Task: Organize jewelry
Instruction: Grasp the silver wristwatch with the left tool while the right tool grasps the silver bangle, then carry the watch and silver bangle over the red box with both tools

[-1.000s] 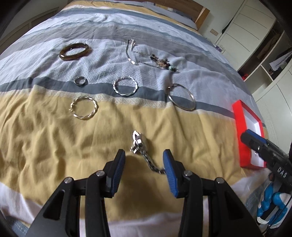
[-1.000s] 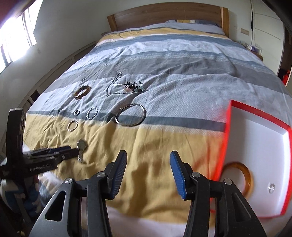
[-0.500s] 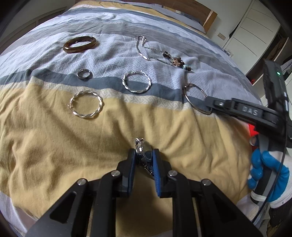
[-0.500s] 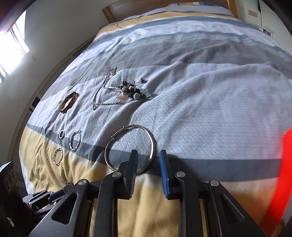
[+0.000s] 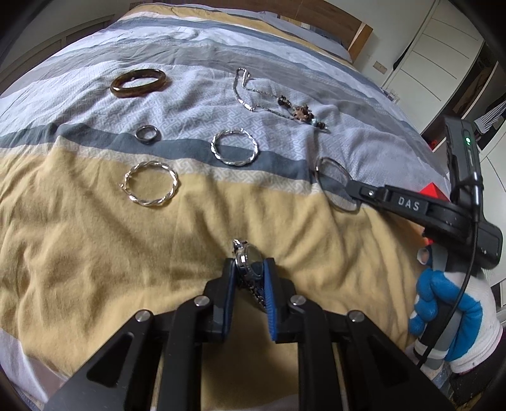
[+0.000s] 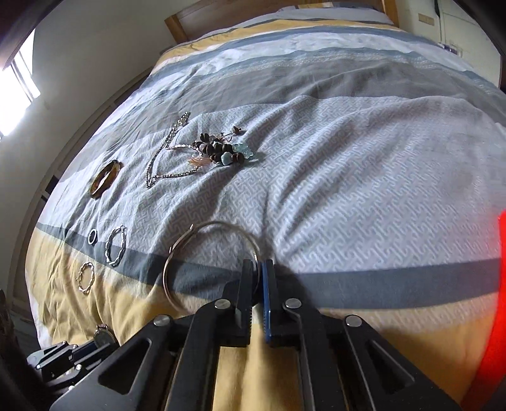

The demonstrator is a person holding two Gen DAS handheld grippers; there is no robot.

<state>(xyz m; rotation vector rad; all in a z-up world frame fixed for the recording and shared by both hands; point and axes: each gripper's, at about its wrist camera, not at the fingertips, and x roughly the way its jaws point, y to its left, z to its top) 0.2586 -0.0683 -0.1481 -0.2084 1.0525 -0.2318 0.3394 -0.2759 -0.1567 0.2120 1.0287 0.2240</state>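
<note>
Left gripper (image 5: pixel 249 268) is clamped on the wristwatch (image 5: pixel 248 259): case pinched between the blue pads, dial edge sticking up past the tips, metal band trailing back between the fingers, over the yellow stripe of the bed cover (image 5: pixel 79 246). Can't tell if the watch is clear of the fabric or resting on it. Right gripper (image 6: pixel 256 268) is nearly closed, only a thin slit between the pads, with the rim of the large thin silver bangle (image 6: pixel 177 253) running into that slit; the rest of the hoop lies left of the tips across the dark grey stripe. In the left wrist view the same gripper reaches in from the right, held by a blue-and-white gloved hand (image 5: pixel 449 313), tip on the bangle's near-right edge. Loose on the bed, all apart from one another: twisted gold hoop (image 5: pixel 150 186) on the yellow stripe, twisted silver hoop (image 5: pixel 234 147) and small dark ring (image 5: pixel 147 134) on the grey band, brown bangle (image 5: pixel 138 82) farther up, silver chain (image 5: pixel 243 91) beside a beaded piece (image 6: pixel 221 151) with dark beads and pale blue stones. Red box (image 6: pixel 493 316) edge shows at the far right of the right wrist view; contents out of frame. White wardrobe (image 5: pixel 423 47) past the bed's right side, wooden headboard (image 5: pixel 325 12) at the top.
</note>
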